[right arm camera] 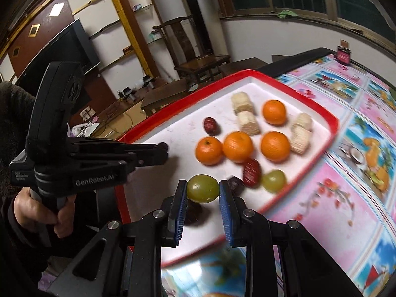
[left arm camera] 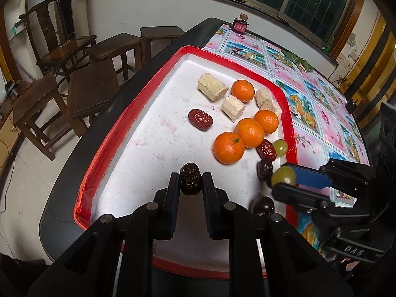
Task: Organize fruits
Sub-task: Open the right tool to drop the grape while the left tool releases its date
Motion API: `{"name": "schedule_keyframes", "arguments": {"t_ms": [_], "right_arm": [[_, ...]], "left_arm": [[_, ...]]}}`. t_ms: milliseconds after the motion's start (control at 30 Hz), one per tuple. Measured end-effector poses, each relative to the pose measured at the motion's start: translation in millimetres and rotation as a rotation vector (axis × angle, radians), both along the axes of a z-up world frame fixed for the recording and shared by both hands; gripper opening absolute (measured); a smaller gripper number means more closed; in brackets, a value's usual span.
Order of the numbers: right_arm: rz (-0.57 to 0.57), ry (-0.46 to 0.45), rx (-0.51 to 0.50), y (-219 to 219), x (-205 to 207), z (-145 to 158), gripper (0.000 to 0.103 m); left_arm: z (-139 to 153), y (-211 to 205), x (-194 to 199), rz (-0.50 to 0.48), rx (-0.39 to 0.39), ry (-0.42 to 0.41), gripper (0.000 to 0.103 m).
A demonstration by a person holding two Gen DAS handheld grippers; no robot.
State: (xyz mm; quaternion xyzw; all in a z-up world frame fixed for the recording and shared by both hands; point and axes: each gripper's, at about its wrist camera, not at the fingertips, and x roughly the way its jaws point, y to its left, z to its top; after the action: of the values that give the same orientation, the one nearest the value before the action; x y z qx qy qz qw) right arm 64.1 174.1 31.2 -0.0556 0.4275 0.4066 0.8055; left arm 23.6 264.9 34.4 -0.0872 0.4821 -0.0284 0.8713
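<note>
A white tray with a red rim (left arm camera: 153,79) (right arm camera: 331,121) holds several oranges (left arm camera: 249,132) (right arm camera: 238,146), pale cut cane pieces (left arm camera: 212,87) (right arm camera: 248,123), dark red dates (left arm camera: 200,119) (right arm camera: 251,172) and a loose green grape (left arm camera: 281,147) (right arm camera: 273,180). My left gripper (left arm camera: 190,180) is shut on a dark date (left arm camera: 190,178) above the tray's near part. My right gripper (right arm camera: 202,190) is shut on a green grape (right arm camera: 203,188); in the left wrist view the right gripper (left arm camera: 282,177) hangs over the tray's right rim with that grape (left arm camera: 283,176).
The tray lies on a table with a pink patterned cloth (left arm camera: 321,113) (right arm camera: 346,173). A small dark red jar (left arm camera: 240,26) (right arm camera: 343,55) stands at the far table edge. Wooden stools and a chair (left arm camera: 89,91) stand left of the table. A hand (right arm camera: 44,210) grips the left tool.
</note>
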Motion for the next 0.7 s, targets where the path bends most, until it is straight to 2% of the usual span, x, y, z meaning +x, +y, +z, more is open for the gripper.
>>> {"name": "schedule_keyframes", "arguments": {"t_ms": [400,700], "right_arm": [[0.013,0.028,-0.063,24,12,-23,0.027],[0.011,0.012,-0.071,21,7,-21,0.029]], "left_arm": [[-11,4,6,-0.010,-0.004,0.017,0.016],[-10,1,5,-0.010,0.014,0.014,0.016]]}}
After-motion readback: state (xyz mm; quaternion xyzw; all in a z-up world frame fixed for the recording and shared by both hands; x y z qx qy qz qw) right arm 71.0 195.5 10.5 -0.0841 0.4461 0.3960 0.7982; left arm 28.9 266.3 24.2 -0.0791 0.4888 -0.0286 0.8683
